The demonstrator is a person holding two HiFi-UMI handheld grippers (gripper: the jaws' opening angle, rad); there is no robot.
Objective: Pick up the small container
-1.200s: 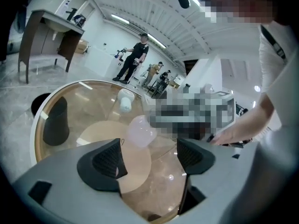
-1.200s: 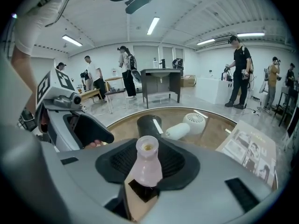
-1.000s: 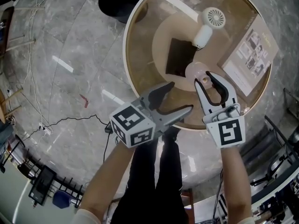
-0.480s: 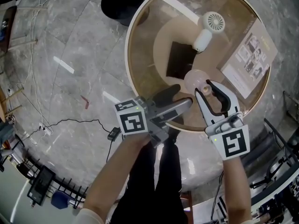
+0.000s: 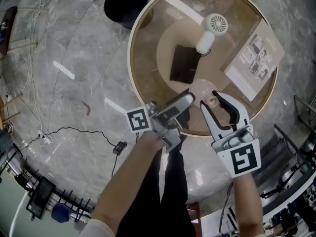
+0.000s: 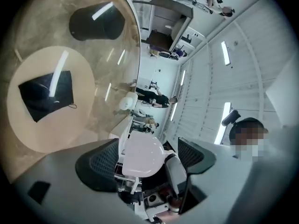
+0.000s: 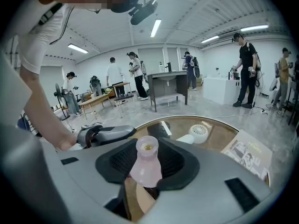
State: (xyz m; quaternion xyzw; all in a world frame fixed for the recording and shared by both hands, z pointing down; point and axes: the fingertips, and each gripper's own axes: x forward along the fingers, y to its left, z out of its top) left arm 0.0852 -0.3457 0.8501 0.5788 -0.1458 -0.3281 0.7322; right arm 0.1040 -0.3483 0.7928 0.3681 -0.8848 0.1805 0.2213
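The right gripper (image 5: pixel 209 100) is partly closed and squeezes the small pink bottle (image 7: pixel 146 166) above the round table (image 5: pixel 148 43). The left gripper (image 6: pixel 147 160) has just been opening wide. The bottle sits just ahead between its jaws, not touched.

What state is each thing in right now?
small container: upright, gripped by the right gripper.
right gripper: shut on the small container.
left gripper: open, jaws just been opening; small container shows between them, unpressed.
hair dryer: lying on the table.
brochure: lying flat.

Fan (image 5: pixel 211 27), booklet (image 5: pixel 252 58) on table (image 5: pixel 148 58); bin (image 5: pixel 126 3) beside.
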